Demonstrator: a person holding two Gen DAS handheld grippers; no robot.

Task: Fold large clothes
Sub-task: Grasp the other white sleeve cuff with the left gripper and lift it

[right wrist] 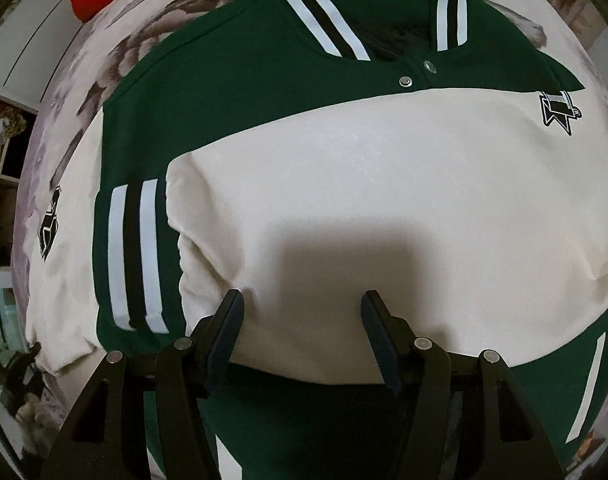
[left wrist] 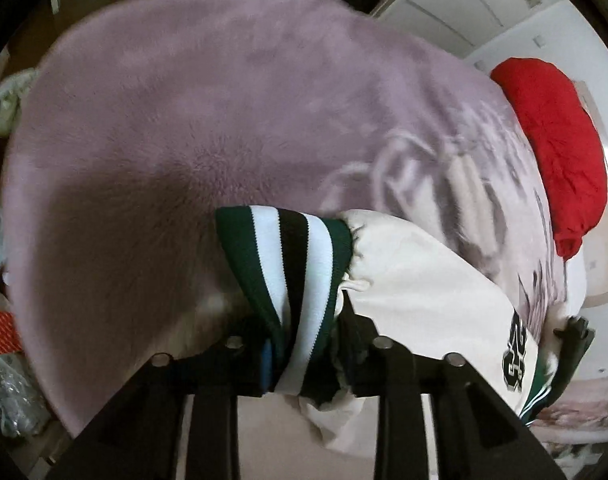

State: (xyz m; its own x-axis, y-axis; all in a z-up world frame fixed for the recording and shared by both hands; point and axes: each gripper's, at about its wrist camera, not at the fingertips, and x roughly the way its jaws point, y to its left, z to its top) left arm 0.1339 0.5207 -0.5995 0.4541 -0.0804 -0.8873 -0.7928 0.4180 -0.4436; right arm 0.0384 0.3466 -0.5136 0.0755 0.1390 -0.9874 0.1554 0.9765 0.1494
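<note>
Soft indoor light, motion blur left view, fisheye-bent edges, dark corners

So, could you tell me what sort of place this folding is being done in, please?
Most likely a bedroom. The varsity jacket lies on a plush floral blanket like a bedspread, a red garment sits at its edge, and white cupboard doors stand behind.

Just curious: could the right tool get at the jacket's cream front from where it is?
Probably yes. The right tool hangs open directly over the jacket's cream front, with nothing visible between them.
</note>
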